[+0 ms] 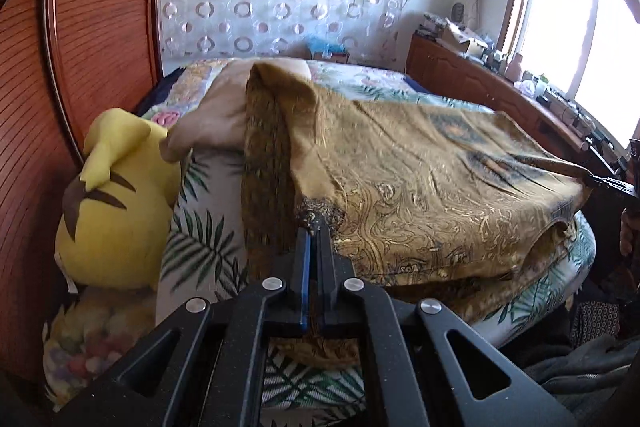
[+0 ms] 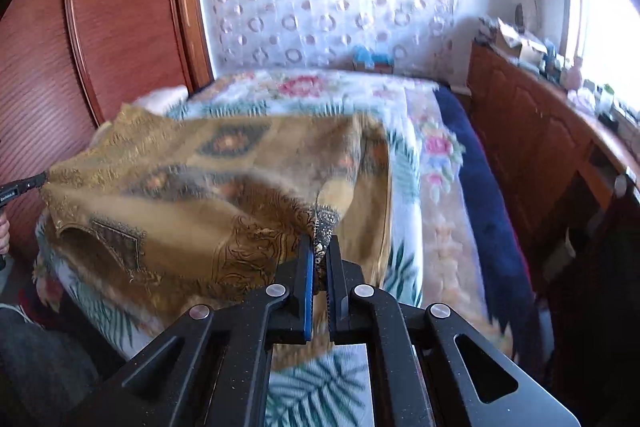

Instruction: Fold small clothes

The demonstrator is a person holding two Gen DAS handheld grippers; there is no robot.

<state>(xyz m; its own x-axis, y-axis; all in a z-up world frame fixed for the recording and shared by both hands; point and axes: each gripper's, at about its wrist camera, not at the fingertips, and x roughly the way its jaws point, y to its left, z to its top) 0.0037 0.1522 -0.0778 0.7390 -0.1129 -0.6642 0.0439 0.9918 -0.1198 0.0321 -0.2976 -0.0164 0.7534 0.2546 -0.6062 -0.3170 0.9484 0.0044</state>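
Note:
A golden-brown patterned garment (image 1: 420,179) is stretched above the bed between both grippers. My left gripper (image 1: 315,227) is shut on one dark-edged corner of it. In the right wrist view the same garment (image 2: 192,183) hangs lifted and blurred, and my right gripper (image 2: 320,243) is shut on its other dark-edged corner. The right gripper's tip (image 1: 600,181) shows at the far right of the left wrist view, pinching the cloth. The left gripper's tip (image 2: 28,183) shows at the left edge of the right wrist view. A fold of the garment drapes down on the left side.
The bed (image 2: 404,163) has a leaf-print and floral cover. A yellow plush toy (image 1: 112,203) sits at the bed's left by a wooden wardrobe (image 1: 96,39). A pinkish cloth (image 1: 216,123) lies behind the garment. A cluttered wooden cabinet (image 2: 532,143) runs under the window on the right.

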